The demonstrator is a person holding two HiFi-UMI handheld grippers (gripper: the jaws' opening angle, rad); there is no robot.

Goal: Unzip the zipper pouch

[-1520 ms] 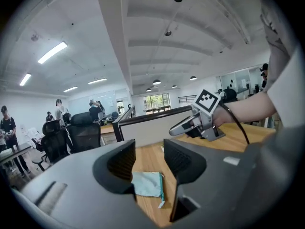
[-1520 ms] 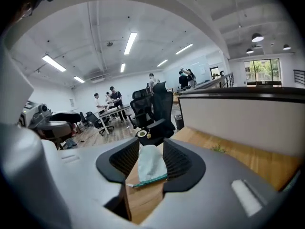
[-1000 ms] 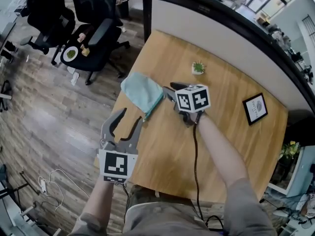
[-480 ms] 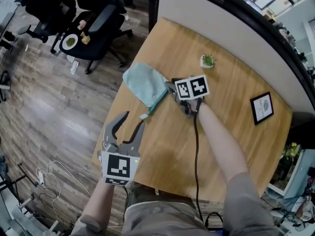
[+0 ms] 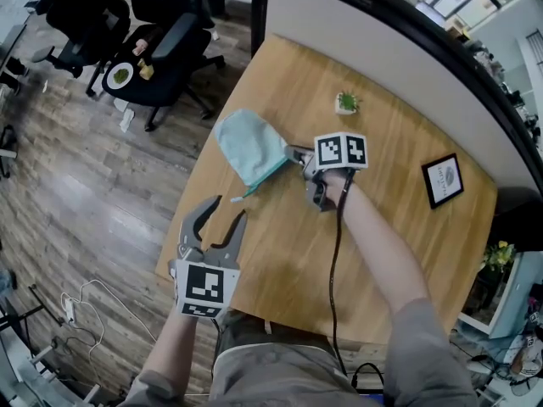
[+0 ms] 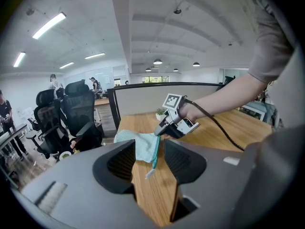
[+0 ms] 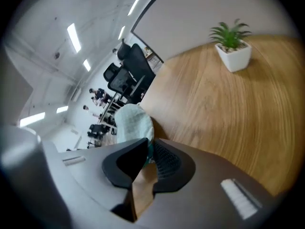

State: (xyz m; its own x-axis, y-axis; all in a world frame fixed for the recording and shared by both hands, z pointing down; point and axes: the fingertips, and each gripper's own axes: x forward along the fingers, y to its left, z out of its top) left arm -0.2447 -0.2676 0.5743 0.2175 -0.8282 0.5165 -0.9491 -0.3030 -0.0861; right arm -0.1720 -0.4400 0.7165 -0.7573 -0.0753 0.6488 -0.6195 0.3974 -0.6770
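Observation:
The light teal zipper pouch lies flat near the table's left edge, its darker zipper edge running toward me and ending in a white pull tab. My right gripper is at the pouch's right corner; its jaws have just been closing and now pinch the pouch's zipper edge. In the right gripper view the pouch sticks out beyond the nearly closed tips. My left gripper stands open short of the pouch's near end, with nothing between its fingers, and the pouch shows beyond its jaws.
A small potted plant stands farther back on the wooden table, and a framed picture lies at the right. A grey partition borders the far edge. Office chairs stand on the floor at left.
The right gripper has rolled so its marker cube faces up, and its jaws have closed on the pouch's zipper edge. The left gripper has sunk a little, still open.

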